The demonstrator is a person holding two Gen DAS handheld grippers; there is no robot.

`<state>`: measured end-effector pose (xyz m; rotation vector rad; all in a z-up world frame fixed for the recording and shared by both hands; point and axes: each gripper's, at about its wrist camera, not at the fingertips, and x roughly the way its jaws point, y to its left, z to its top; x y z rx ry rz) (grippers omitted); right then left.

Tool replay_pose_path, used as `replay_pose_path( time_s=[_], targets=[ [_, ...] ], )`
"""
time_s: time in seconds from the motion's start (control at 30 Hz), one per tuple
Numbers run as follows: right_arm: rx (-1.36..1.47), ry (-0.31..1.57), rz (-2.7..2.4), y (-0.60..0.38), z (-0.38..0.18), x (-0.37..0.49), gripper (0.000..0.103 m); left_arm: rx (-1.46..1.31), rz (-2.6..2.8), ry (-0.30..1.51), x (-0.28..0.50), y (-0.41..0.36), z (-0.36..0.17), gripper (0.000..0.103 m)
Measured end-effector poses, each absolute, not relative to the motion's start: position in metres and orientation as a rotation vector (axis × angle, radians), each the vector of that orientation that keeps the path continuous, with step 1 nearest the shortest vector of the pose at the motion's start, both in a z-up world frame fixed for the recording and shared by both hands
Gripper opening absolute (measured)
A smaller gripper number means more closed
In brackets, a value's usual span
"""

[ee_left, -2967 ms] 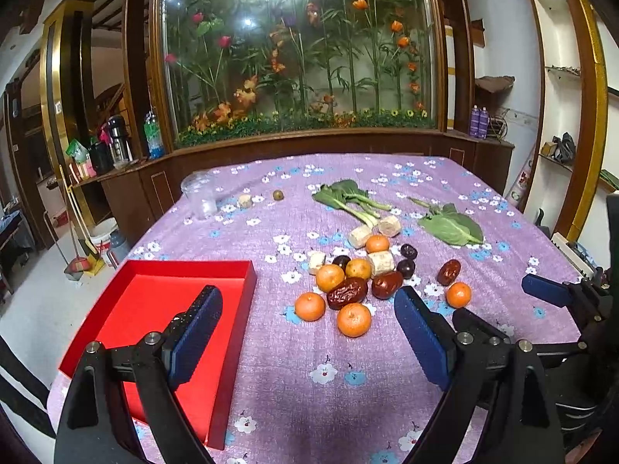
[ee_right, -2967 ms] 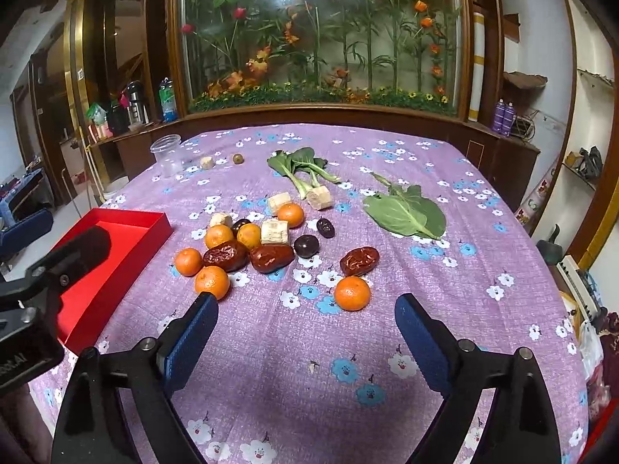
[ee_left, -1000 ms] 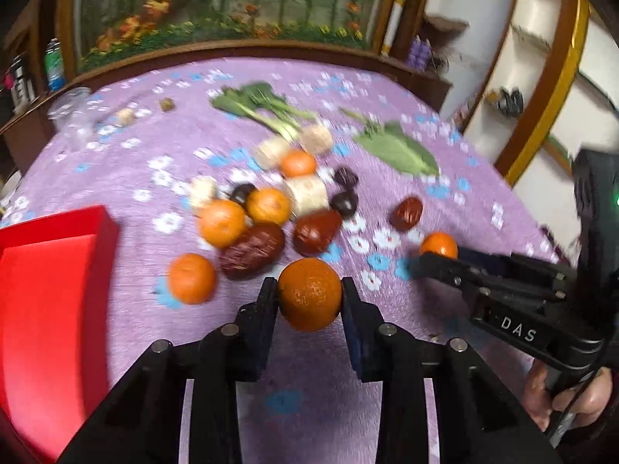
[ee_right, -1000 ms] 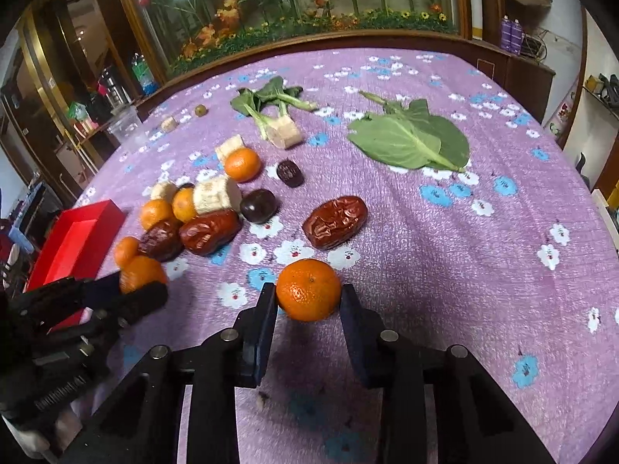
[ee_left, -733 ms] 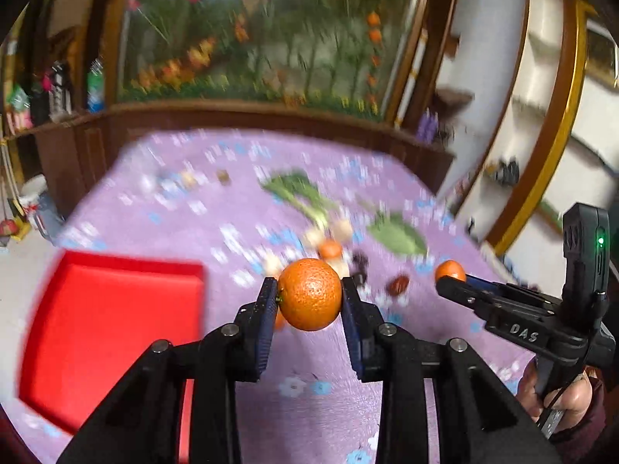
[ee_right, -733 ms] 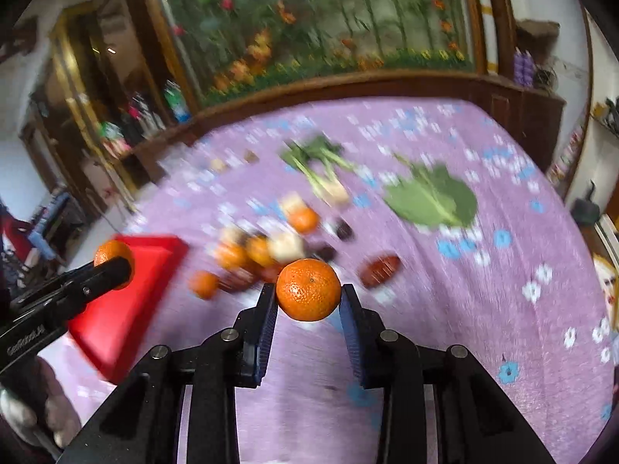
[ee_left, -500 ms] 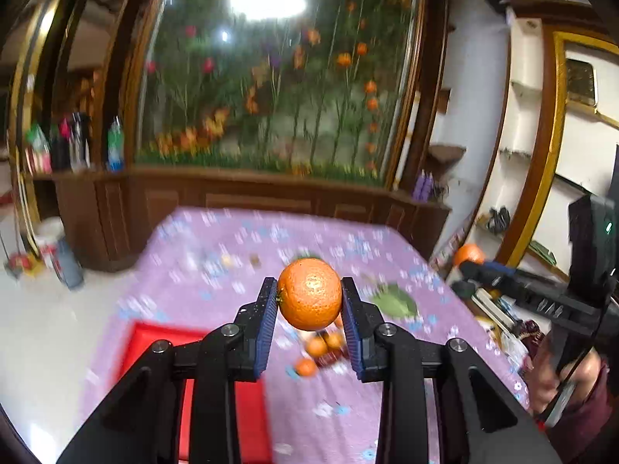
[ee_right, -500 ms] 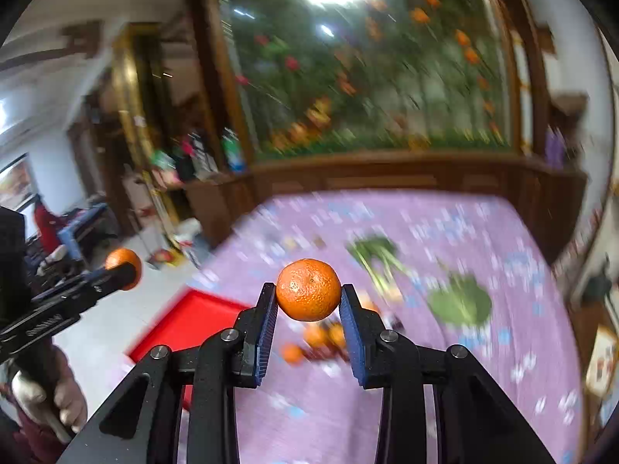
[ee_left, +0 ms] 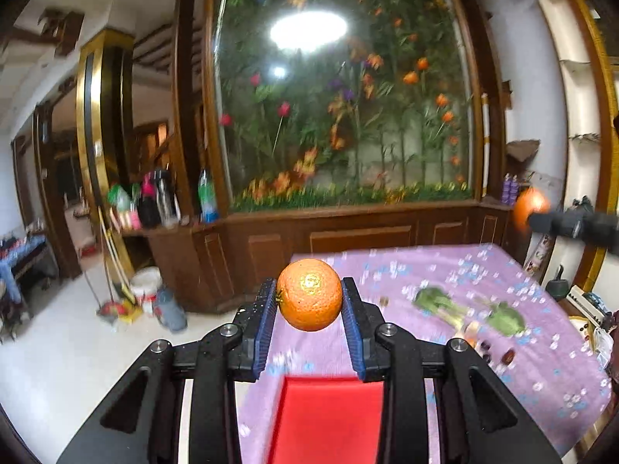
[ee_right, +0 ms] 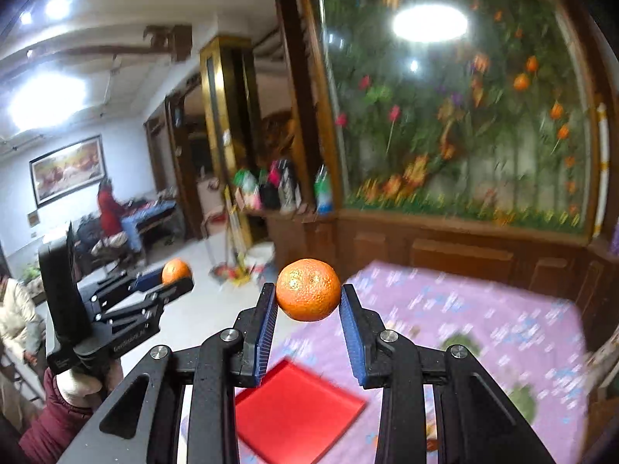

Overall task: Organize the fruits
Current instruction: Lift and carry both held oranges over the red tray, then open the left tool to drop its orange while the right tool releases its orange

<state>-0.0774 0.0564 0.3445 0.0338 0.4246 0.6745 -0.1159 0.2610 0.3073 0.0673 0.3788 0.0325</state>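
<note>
My left gripper is shut on an orange, held high above the table. Below it lies the red tray on the purple flowered tablecloth. My right gripper is shut on a second orange, also raised, with the red tray below it. In the left wrist view the right gripper's orange shows at the far right. The right wrist view shows the left gripper at the left with its orange. Remaining fruit lies blurred on the table.
Green leafy vegetables lie on the cloth to the right. A wooden cabinet with a flower display stands behind the table. Bottles sit on a ledge at left, a white bucket on the floor. A person in red stands far off.
Both grippers have risen well above the table with their oranges and tilted up toward level. The views have swung left, so the red tray now lies below the fingers.
</note>
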Motion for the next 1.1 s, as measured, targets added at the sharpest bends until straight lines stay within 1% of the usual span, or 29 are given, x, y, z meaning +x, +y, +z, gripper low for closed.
replay_pose_path(
  time_s=[0.13,0.23,0.27,0.37,0.53,0.7,0.83,0.87,0.9,0.97,1.07,1.1],
  targets=[
    [0.050,0.612,0.694,0.096,0.236,-0.038,0.036,0.007,0.057,0.525,-0.081,0.268,0.205,0.032],
    [0.055,0.760,0.678,0.120,0.150,-0.014,0.036,-0.065,0.076,0.681,-0.055,0.273,0.123,0.032],
    [0.058,0.814,0.676,0.124,0.121,-0.006,0.036,-0.086,0.073,0.712,-0.053,0.275,0.108,0.032],
    [0.008,0.889,0.671,0.138,0.070,0.007,0.036,-0.118,0.098,0.802,-0.039,0.283,0.066,0.032],
    [-0.068,0.940,0.691,0.162,0.033,0.023,0.036,-0.113,0.149,0.848,-0.029,0.288,0.042,0.032],
    [-0.096,0.983,0.690,0.176,0.009,0.029,0.037,-0.126,0.163,0.879,-0.023,0.291,0.033,0.032],
    [-0.126,0.990,0.692,0.183,0.004,0.026,0.038,-0.124,0.192,0.882,-0.021,0.293,0.031,0.033],
    [-0.135,0.985,0.692,0.185,0.003,0.026,0.038,-0.126,0.196,0.880,-0.021,0.293,0.031,0.036],
    [-0.142,0.981,0.689,0.186,0.002,0.025,0.038,-0.127,0.203,0.873,-0.023,0.293,0.032,0.044],
    [-0.150,0.978,0.693,0.189,-0.002,0.024,0.038,-0.118,0.218,0.857,-0.023,0.291,0.035,0.053],
    [-0.158,0.969,0.691,0.188,-0.002,0.021,0.038,-0.084,0.241,0.821,-0.030,0.286,0.045,0.055],
    [-0.159,0.964,0.693,0.187,-0.001,0.020,0.039,-0.079,0.243,0.813,-0.031,0.285,0.048,0.058]
  ],
)
